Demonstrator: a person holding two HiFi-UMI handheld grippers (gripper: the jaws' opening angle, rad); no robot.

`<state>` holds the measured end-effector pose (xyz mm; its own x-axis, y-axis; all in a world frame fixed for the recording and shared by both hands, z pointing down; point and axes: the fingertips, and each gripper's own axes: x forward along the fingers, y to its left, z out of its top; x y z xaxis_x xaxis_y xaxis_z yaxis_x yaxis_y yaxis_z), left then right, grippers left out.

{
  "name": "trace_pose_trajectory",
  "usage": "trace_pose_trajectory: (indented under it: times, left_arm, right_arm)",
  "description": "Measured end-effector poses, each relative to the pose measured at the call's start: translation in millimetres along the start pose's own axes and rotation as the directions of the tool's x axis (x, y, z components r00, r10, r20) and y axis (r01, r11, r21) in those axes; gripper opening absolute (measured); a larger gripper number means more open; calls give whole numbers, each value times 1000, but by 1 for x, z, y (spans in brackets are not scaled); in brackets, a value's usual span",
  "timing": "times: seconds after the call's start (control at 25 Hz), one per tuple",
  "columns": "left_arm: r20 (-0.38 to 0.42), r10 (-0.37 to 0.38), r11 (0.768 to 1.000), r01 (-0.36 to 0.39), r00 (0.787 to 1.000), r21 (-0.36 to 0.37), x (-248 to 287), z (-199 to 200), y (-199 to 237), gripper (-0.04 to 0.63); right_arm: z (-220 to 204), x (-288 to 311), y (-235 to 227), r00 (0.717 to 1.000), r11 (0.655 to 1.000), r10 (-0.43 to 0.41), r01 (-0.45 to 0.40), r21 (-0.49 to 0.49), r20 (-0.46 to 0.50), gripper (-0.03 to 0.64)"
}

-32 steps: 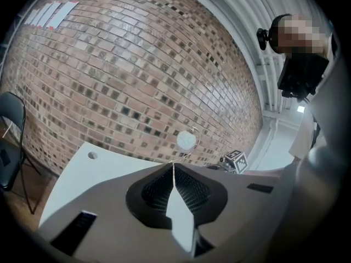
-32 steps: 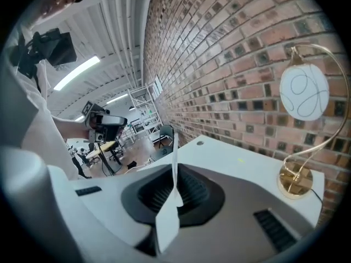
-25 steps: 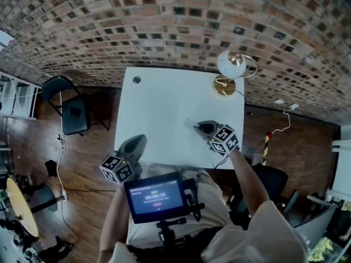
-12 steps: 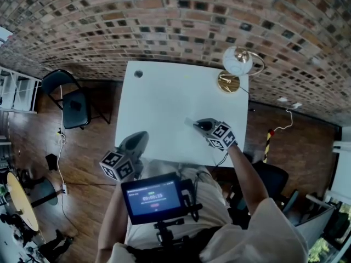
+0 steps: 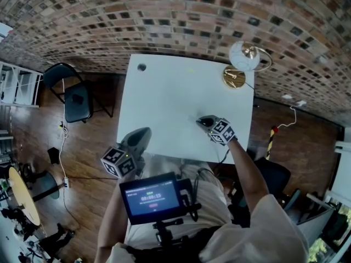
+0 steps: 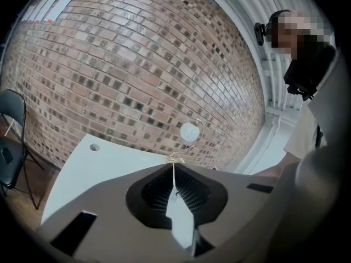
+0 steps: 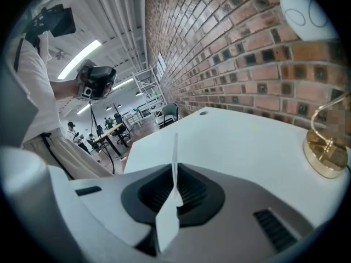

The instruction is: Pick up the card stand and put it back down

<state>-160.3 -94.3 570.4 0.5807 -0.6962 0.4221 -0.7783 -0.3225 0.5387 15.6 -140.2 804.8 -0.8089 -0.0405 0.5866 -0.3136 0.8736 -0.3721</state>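
Observation:
The card stand (image 5: 234,77) has a round gold base, a wire loop and a round white card. It stands at the table's far right corner and also shows in the left gripper view (image 6: 190,131) and the right gripper view (image 7: 326,156). My right gripper (image 5: 200,119) hangs low over the white table (image 5: 164,103) near its front right. It is shut and empty, its jaws (image 7: 175,141) meeting in a thin line, well short of the stand. My left gripper (image 5: 143,131) is at the table's front left edge, its jaws (image 6: 174,164) shut on nothing.
A small round hole (image 5: 142,67) sits at the table's far left corner. A brick wall (image 5: 181,15) runs behind the table. A black chair (image 5: 74,100) stands left of it, an office chair (image 5: 269,177) to the right. A small monitor (image 5: 151,197) hangs at the person's chest.
My right gripper has sunk toward the tabletop, still shut. The left gripper has stayed where it was.

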Motion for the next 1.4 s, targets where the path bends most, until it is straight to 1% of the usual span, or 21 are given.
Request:
trace_pose_trajectory:
  times: [0.08,0.2,0.32,0.52,0.8,1.0,1.16,1.24,1.36,1.4]
  left_arm:
    - [2,2,1000,-2,1000,-1,1,0,0,9]
    - [-20,7,1000,-7,1000,-2,1,0,-1,9]
    - [-14,7,1000,-7,1000,8,1,-3,2,9]
    - [-39,10,1000,-10,999,0,3,-5,0,9]
    - [-69,25,1000,-25,997,-2,6,-10,0,9]
    - [-58,27,1000,-28,998,-6,7,-15,6,9]
    - [-86,38,999,-39,996,-16,5,-15,3,9]
    - [-83,37,999,-39,996,-16,5,-17,5,9]
    - [-78,39,999,-39,996,-9,5,-21,9,9]
    - [-82,39,999,-39,996,-6,6,-22,9,9]
  right_arm:
    - [-8,4,-3,1000,1000,-3,3,6,0,26]
    - [-19,11,-4,1000,1000,1,-1,10,-14,26]
    - [-26,17,-3,1000,1000,14,-14,9,-21,26]
    - [-31,22,-4,999,1000,29,-29,5,-21,26]
    - [-40,31,3,997,998,62,-63,-21,-52,26]
    - [-39,36,3,995,996,87,-88,-21,-42,26]
    - [-39,41,3,993,993,110,-112,-28,-46,28]
    - [-41,41,5,991,992,118,-120,-43,-60,31]
    - [-45,43,3,991,991,105,-111,-71,-88,59]
    - [-46,44,2,991,992,95,-102,-76,-94,79]
